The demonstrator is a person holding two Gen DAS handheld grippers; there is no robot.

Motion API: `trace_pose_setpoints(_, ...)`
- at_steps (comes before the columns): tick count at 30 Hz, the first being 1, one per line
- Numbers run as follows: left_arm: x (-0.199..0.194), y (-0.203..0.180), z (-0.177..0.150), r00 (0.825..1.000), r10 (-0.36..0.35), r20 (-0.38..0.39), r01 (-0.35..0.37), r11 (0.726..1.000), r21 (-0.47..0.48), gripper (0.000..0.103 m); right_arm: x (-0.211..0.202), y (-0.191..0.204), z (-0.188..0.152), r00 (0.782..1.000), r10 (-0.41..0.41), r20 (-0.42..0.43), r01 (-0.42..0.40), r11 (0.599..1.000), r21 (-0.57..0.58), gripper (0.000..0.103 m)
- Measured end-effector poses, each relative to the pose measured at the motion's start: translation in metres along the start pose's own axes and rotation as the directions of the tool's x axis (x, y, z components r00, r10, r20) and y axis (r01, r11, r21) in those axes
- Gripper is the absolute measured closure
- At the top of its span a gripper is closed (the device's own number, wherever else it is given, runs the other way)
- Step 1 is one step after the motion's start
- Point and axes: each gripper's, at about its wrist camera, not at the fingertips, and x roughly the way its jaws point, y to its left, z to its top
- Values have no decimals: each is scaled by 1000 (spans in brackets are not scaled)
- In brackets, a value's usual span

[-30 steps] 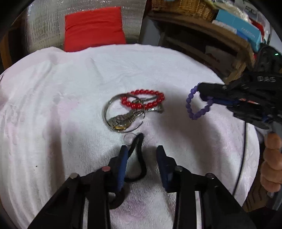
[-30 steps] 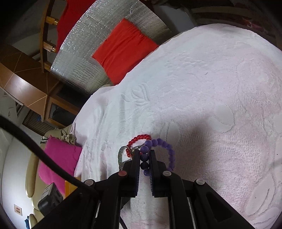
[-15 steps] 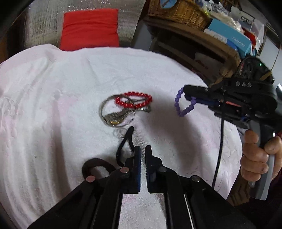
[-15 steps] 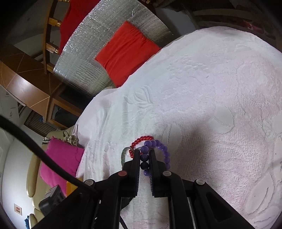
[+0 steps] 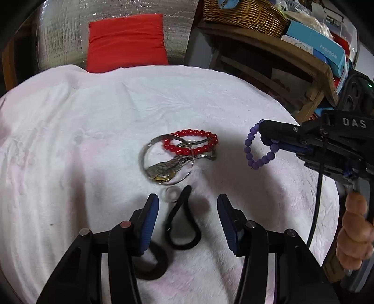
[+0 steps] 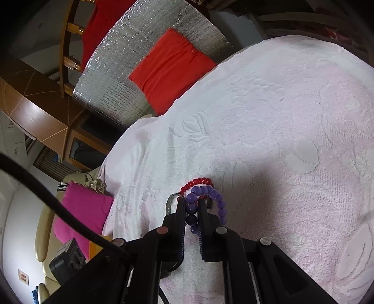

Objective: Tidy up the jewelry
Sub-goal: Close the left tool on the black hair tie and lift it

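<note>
Left tool (image 5: pixel 188 205): blue-padded fingers spread wide, nothing between the pads. It hovers low over a tabletop covered by a white-pink embossed towel (image 5: pixel 70 145). A black hair tie (image 5: pixel 183 230) lies in the gap on the towel, touching neither finger. A second black loop (image 5: pixel 154 264) sits partly under the left finger.

Just beyond the hair tie: a small clear ring (image 5: pixel 171 194), then a cluster of jewelry. Silver bangle (image 5: pixel 146 149) with a metal watch (image 5: pixel 163 171) lying across it; red bead bracelet (image 5: pixel 191 145) resting over the bangle's far edge.

Right tool (image 6: pixel 192 210): fingers clamped on a purple bead bracelet (image 6: pixel 205 194), several beads pinched between the pads, the rest of the loop arcing out to the right. In the left wrist view the same bracelet (image 5: pixel 254 149) hangs from the tool's tip (image 5: pixel 268 135), held above the towel, to the right of the red beads and apart from them. The person's fingers (image 5: pixel 355 236) wrap the handle.

Writing: "DAS" in raised letters on the right tool's body (image 5: pixel 353 122). "FASHION" on a blue box (image 5: pixel 322 49) on the wooden shelf beside a wicker basket (image 5: pixel 245 14).

Background: red cushion (image 5: pixel 127 42) against silver quilted foil (image 5: pixel 60 39); magenta cushion (image 6: pixel 81 210) in the right wrist view.
</note>
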Motion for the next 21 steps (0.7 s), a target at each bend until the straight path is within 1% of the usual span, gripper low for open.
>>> trace_pose_setpoints(1,5,-1,1,1000,1,-8,-1,1000,-5,50,0,0,0,1000,-2,0,2,1000,0,92)
trace_pose_setpoints(2,9,0,2,1000,6,-16,-6,1000,-12,54,-1,-1,0,1000,-3,0,3,1000,0,92)
trace_pose_setpoints(3,13,1,3,1000,3,-22,-3,1000,-25,68,-1,-1,0,1000,-4,-1,4,1000,-2,92)
trace_pose_setpoints(4,15,3,3,1000,-2,-31,1,999,-37,75,-1,-1,0,1000,-6,-2,6,1000,-4,92)
trace_pose_setpoints(5,18,5,3,999,-10,-42,7,999,-52,81,-1,-1,0,1000,-8,-3,8,1000,-8,92)
trace_pose_setpoints(6,17,6,3,999,-21,-36,19,998,-67,84,-1,-1,0,1000,-11,-3,11,1000,-12,92)
trace_pose_setpoints(7,14,5,3,999,-24,-28,22,998,-67,93,-1,0,-1,1000,-13,-4,13,1000,-18,92)
trace_pose_setpoints(9,7,3,4,1000,-3,-1,3,999,-45,94,-2,1,-2,1000,-13,-4,13,999,-29,92)
trace_pose_setpoints(11,0,3,6,1000,-8,17,9,999,-43,95,-3,2,-2,1000,-8,-4,8,999,-31,92)
trace_pose_setpoints(17,-37,19,11,993,-25,112,36,995,-96,95,-5,12,-5,1000,22,-2,-22,999,-49,92)
trace_pose_setpoints(21,-62,30,11,986,6,166,15,991,-130,95,-1,26,-12,999,45,-13,-46,996,-79,92)
